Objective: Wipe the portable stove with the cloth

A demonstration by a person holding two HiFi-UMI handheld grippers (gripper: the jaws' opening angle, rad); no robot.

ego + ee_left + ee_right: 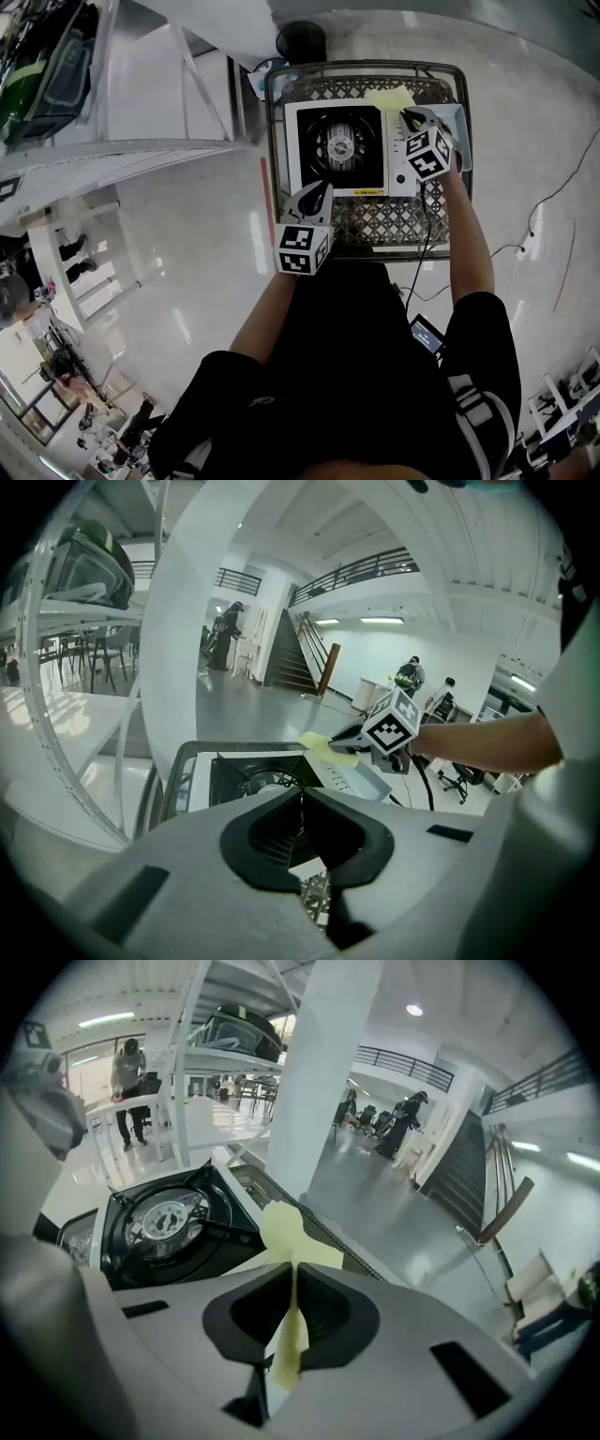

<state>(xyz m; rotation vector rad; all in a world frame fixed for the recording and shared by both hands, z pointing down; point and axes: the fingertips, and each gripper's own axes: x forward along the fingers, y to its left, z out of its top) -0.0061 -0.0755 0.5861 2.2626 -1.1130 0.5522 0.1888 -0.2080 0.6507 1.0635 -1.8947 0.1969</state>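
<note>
My right gripper (292,1277) pinches the cloth (284,1232) over the stove's (342,145) two o'clock corner. I'd lay it flat and sweep toward nine, while the left gripper (320,193), jaws pressed together and empty, hovers at six.

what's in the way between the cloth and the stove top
Nothing visible. The right gripper holds the yellow cloth over the stove's right side; the left gripper is at its near edge, off that path.
</note>
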